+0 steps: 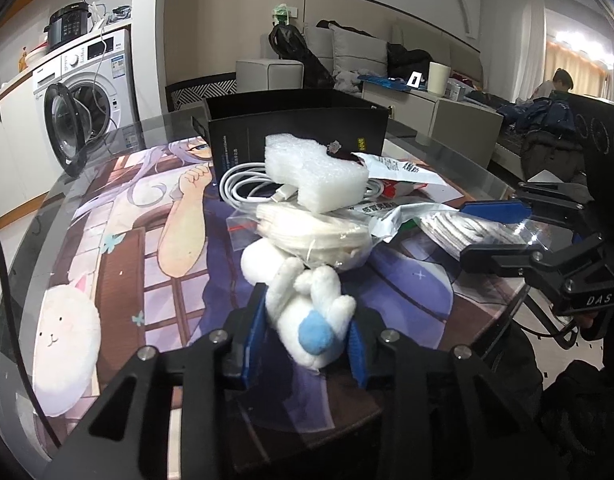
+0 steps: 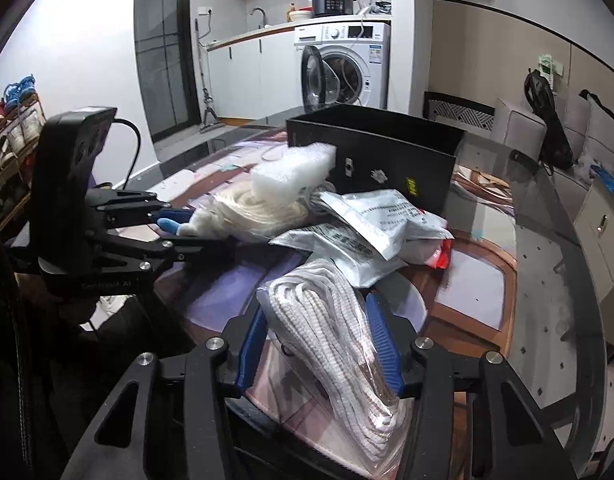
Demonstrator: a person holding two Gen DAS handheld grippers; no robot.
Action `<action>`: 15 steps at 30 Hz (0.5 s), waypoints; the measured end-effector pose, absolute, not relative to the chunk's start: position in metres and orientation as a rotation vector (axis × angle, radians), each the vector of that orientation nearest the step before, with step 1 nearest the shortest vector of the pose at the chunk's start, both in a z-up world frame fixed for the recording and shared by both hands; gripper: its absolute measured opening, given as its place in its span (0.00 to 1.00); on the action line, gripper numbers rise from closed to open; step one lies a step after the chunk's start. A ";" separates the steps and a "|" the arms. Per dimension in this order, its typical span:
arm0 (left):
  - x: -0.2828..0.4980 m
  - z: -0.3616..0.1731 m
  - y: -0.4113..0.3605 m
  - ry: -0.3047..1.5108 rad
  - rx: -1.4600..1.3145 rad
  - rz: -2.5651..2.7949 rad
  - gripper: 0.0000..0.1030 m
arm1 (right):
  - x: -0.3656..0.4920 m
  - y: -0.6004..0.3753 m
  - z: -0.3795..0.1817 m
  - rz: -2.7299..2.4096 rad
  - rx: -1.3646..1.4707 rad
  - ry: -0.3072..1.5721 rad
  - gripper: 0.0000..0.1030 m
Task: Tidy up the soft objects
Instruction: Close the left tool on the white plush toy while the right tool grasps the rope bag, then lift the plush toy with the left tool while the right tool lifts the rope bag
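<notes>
While both grippers clamp, L gripper point(image 1: 303, 344) holds plush point(image 1: 307, 312), R gripper point(image 2: 319, 344) holds rope bag point(image 2: 327, 328), both on tabletop point(image 1: 119, 208) w/ pile; prob. bound for box point(image 1: 295, 120).

From my left camera, the plush toy point(image 1: 307, 312) lies nearest, on the table mat point(image 1: 119, 248). Behind it sits a bagged bundle point(image 1: 315, 236), with a foam block point(image 1: 315, 172) on top — over a coiled cable point(image 1: 247, 188), I think. The box point(image 1: 299, 120) stands behind, the bagged rope point(image 2: 339, 328) to the right.
</notes>
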State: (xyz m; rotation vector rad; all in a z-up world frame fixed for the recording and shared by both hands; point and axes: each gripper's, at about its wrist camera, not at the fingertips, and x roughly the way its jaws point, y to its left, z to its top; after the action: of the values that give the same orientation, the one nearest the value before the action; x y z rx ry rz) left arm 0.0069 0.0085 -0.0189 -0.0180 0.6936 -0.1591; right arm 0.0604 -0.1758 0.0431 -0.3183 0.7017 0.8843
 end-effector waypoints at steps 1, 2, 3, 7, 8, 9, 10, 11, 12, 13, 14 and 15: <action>0.005 -0.018 0.009 0.687 -0.019 -0.167 0.33 | 0.060 -0.175 0.044 0.890 -0.315 0.697 0.46; 0.004 -0.017 0.010 0.682 -0.020 -0.172 0.33 | 0.059 -0.175 0.045 0.898 -0.310 0.695 0.45; 0.002 -0.015 0.011 0.672 -0.025 -0.177 0.33 | 0.059 -0.175 0.046 0.905 -0.306 0.691 0.45; -0.002 -0.014 0.016 0.665 -0.035 -0.169 0.33 | 0.056 -0.172 0.051 0.930 -0.295 0.669 0.41; -0.003 -0.014 0.018 0.666 -0.039 -0.164 0.33 | 0.056 -0.171 0.051 0.938 -0.295 0.667 0.32; -0.004 -0.014 0.021 0.664 -0.046 -0.162 0.33 | 0.055 -0.170 0.051 0.939 -0.298 0.663 0.32; -0.006 -0.014 0.024 0.663 -0.058 -0.163 0.33 | 0.054 -0.168 0.052 0.941 -0.298 0.659 0.32; -0.007 -0.013 0.026 0.658 -0.064 -0.159 0.33 | 0.054 -0.167 0.052 0.950 -0.297 0.659 0.30; -0.009 -0.012 0.028 0.651 -0.066 -0.153 0.33 | 0.053 -0.165 0.052 0.952 -0.300 0.655 0.29; -0.010 -0.010 0.030 0.645 -0.069 -0.148 0.33 | 0.053 -0.164 0.052 0.954 -0.301 0.655 0.29; -0.011 -0.010 0.032 0.639 -0.073 -0.146 0.33 | 0.053 -0.163 0.052 0.957 -0.304 0.653 0.28; -0.010 -0.009 0.033 0.635 -0.076 -0.144 0.33 | 0.052 -0.162 0.052 0.957 -0.305 0.652 0.28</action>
State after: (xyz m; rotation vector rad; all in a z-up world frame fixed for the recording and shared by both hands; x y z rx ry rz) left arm -0.0101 0.0333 -0.0088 -0.0755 0.6354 -0.1441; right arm 0.0522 -0.1619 0.0524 -0.3047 0.6525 0.9573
